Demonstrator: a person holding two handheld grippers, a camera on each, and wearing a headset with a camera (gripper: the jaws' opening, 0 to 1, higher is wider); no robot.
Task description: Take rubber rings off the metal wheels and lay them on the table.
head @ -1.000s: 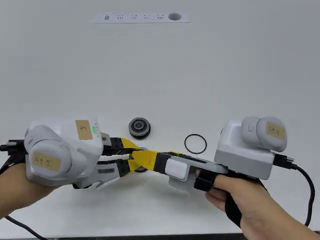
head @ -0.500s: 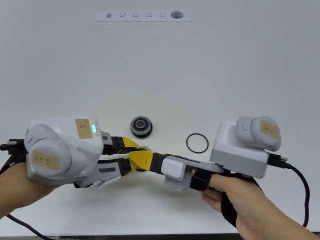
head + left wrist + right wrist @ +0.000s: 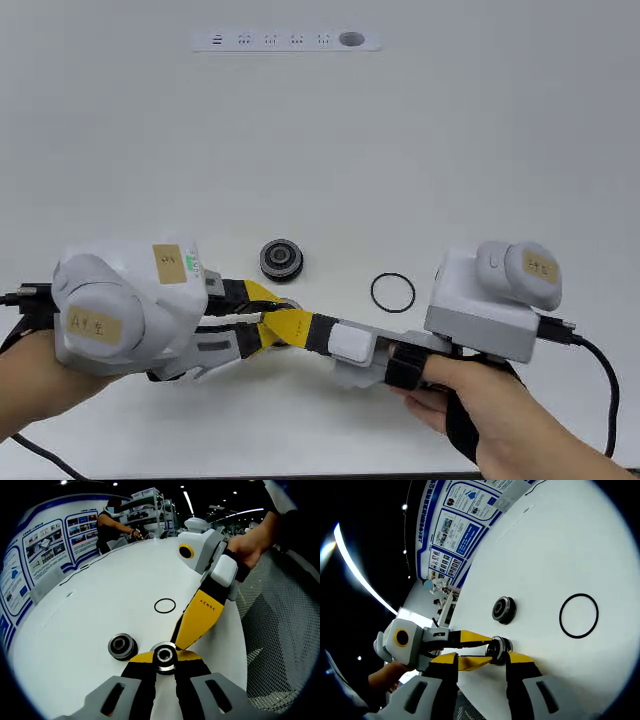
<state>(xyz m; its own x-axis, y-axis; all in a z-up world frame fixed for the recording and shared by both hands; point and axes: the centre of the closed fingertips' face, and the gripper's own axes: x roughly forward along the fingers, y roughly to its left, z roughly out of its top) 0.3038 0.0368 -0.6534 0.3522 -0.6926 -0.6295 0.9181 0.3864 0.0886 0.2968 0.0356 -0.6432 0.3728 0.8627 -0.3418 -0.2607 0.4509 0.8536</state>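
Fingers (image 3: 140, 658) of left gripper (image 3: 165, 659) are being clamped on metal wheel (image 3: 499, 650); right gripper (image 3: 489, 660) closure cannot be told; steady counter-pull advised.

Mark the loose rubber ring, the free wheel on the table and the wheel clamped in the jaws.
loose rubber ring (image 3: 560, 616), right gripper view, left side of its band.
free wheel (image 3: 281, 258), head view, its hub.
clamped wheel (image 3: 165, 656), left gripper view, its hub.

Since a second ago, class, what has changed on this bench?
Nothing visibly. The left hand-held gripper and right hand-held gripper stay closed on the wheel between them; the loose ring and the other wheel lie where they were on the table.
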